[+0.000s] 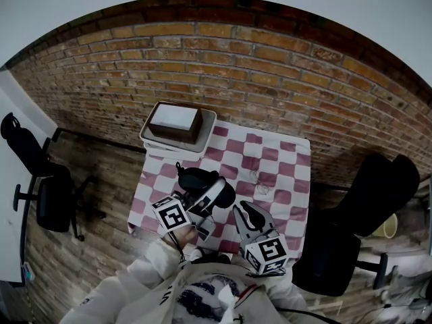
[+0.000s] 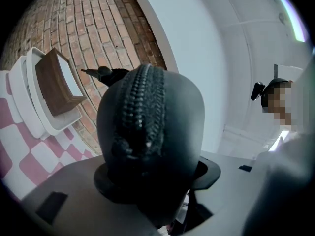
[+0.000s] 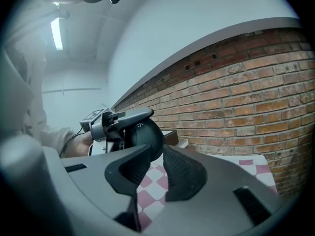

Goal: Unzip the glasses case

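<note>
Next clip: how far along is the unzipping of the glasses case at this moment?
Done: the left gripper is clamped on the glasses case, holding it up. In hand: the right gripper, jaws slightly apart and empty, sits short of the case. Left: the zipper looks closed along its visible stretch, so the unzipping itself is not yet begun.

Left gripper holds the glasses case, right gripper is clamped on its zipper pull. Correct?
No. The right gripper is clamped on nothing: the right gripper view shows its jaws apart, with only the checked cloth visible between them. The left gripper does hold the glasses case.
</note>
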A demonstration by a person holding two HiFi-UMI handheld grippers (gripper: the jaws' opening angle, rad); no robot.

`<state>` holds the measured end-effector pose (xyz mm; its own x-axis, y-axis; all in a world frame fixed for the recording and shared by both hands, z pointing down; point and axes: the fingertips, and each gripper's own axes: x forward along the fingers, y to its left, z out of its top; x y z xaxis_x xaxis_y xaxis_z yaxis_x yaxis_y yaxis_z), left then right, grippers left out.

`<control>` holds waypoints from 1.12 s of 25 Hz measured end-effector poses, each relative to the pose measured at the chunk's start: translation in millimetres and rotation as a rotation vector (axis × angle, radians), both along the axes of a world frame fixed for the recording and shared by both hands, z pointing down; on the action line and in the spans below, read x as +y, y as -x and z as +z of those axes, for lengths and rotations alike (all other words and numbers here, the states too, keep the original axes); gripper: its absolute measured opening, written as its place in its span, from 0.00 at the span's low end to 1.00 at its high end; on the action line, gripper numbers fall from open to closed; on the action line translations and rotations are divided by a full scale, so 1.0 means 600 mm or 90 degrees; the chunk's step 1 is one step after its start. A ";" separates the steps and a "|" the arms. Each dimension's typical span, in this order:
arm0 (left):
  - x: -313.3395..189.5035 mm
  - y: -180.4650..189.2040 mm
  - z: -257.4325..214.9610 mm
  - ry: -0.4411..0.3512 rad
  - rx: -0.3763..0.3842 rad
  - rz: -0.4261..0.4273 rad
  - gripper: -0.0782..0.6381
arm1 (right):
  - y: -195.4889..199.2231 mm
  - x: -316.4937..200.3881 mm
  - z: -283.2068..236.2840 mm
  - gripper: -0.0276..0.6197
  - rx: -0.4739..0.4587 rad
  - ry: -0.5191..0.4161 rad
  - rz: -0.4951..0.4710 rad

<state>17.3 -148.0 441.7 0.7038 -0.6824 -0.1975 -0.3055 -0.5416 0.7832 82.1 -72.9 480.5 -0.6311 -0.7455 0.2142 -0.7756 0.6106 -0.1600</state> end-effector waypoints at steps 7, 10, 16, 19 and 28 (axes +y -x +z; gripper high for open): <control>-0.005 0.004 0.004 0.008 0.012 -0.014 0.47 | 0.020 0.011 0.013 0.19 0.006 0.021 -0.026; -0.008 0.004 0.003 0.007 0.016 -0.018 0.47 | 0.029 0.015 0.023 0.27 0.005 0.038 -0.036; -0.013 -0.002 0.000 0.009 0.028 -0.018 0.47 | 0.029 0.012 0.036 0.27 0.019 0.047 -0.028; -0.014 -0.007 -0.005 0.008 0.033 -0.014 0.47 | 0.029 0.010 0.041 0.27 0.021 0.047 -0.027; -0.011 -0.014 -0.012 0.004 0.032 -0.010 0.47 | 0.036 0.008 0.045 0.22 0.029 0.046 -0.029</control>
<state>25.5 -154.4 434.3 0.6821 -0.6950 -0.2273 -0.2746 -0.5315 0.8013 60.3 -67.9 507.4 -0.6521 -0.6983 0.2953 -0.7551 0.6330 -0.1707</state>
